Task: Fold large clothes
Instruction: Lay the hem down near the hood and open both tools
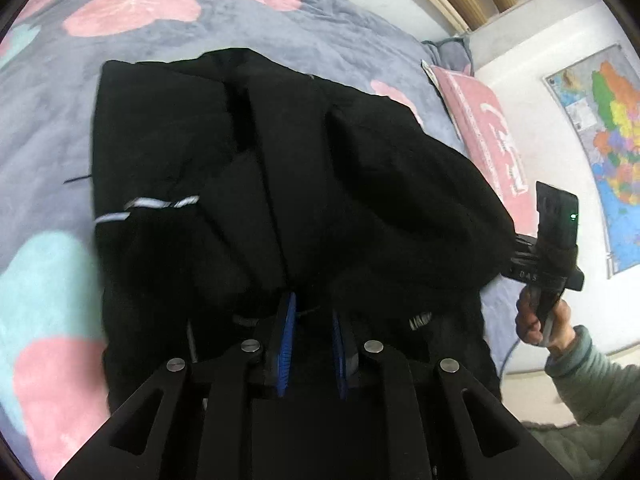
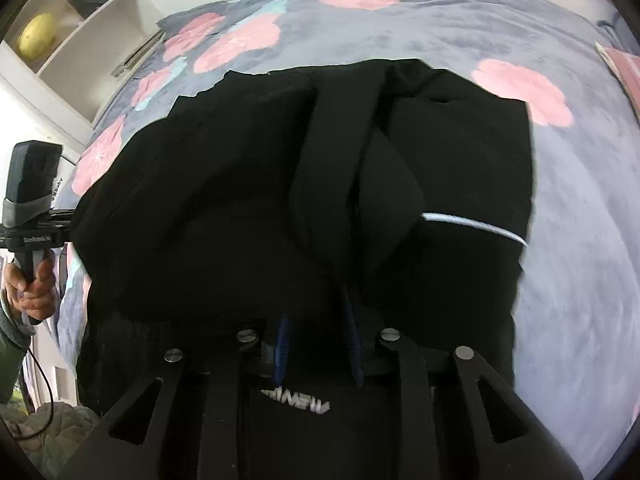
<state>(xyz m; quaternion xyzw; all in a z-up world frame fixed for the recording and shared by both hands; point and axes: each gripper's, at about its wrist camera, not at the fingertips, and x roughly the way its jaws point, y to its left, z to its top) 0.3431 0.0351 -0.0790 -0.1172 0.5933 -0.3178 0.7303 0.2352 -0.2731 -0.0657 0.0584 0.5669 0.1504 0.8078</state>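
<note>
Thing to fold: a big black jacket (image 1: pixel 280 160), thick and puffy, with a thin white stripe (image 1: pixel 148 208) on one side
Where it is: it lies spread out on the bed, on a grey blanket (image 1: pixel 280 20) with pink and blue-green shapes; its near edge is right at both grippers, and a pink pillow (image 1: pixel 492 140) lies just beside its far corner
Left gripper (image 1: pixel 313 304): it points down at the near edge of the jacket; the blue pads stand a little apart, and black cloth is at the tips, but black on black makes it too hard to tell if they pinch it
Right gripper (image 2: pixel 316 308): it also points down at the near edge; its pads stand wider apart and do not look like they press on the cloth
How it will handle: I think it is soft and floppy but a bit heavy, so it will sag in the middle and may slide out of a small pinch
Where to grab: I would take a thick bite of the near hem, one gripper near each corner, well apart from each other
What to watch: the loose folds in the middle can bunch up, so lift both sides at the same time
</note>
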